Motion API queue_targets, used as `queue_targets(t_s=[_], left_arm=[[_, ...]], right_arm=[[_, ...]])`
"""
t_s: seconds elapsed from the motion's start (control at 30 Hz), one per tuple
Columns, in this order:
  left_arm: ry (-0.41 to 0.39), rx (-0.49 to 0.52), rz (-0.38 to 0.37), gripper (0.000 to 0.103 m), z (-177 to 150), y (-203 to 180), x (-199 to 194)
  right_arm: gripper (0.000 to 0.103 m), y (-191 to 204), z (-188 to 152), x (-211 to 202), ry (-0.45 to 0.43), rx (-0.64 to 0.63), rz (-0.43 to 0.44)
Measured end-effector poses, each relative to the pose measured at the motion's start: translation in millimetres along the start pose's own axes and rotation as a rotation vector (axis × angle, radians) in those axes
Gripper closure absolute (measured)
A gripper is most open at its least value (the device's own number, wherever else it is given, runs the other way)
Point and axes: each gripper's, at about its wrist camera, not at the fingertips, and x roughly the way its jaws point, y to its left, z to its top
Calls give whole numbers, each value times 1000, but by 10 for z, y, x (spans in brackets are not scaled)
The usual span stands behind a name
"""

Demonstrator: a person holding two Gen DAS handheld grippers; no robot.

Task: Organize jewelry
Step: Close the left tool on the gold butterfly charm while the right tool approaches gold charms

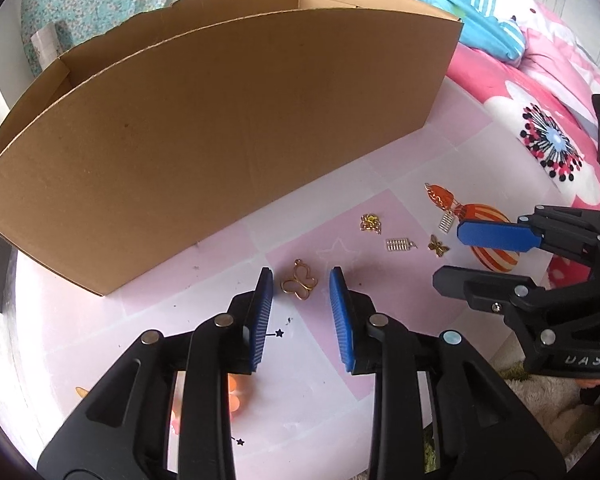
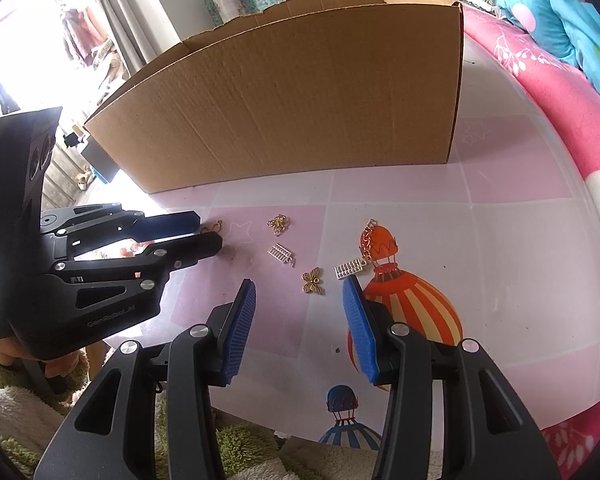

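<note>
Jaws of my left gripper [image 1: 301, 280] stand apart, clamping nothing; the gold butterfly outline charm [image 1: 300, 286] lies on the table [image 1: 220, 280] between the fingertips. My right gripper [image 2: 299, 288] gapes empty near the small gold butterfly [image 2: 312, 280]. The cardboard box [image 1: 220, 140] hides the table's far edge.

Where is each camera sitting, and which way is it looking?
Left wrist: on the left gripper, looking down along its open fingers at a gold butterfly outline lying on the table; the right gripper shows at the side.
Right wrist: on the right gripper, looking down at a small gold butterfly; the left gripper shows at the side.
Both see the cardboard box and silver abacus charm.
</note>
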Motion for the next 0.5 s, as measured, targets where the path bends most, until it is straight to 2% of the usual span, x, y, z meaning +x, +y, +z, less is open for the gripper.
queue_targets(t_s=[0.13, 0.27, 0.5], left_arm=[[-3, 13, 22, 76, -1, -28, 4], [-9, 32, 13, 88, 5, -66, 14], [-14, 39, 12, 90, 6, -64, 6]], right_arm=[[58, 2, 3, 3, 0, 0, 1], [58, 2, 3, 4, 0, 0, 1], [58, 4, 6, 5, -1, -2, 0]])
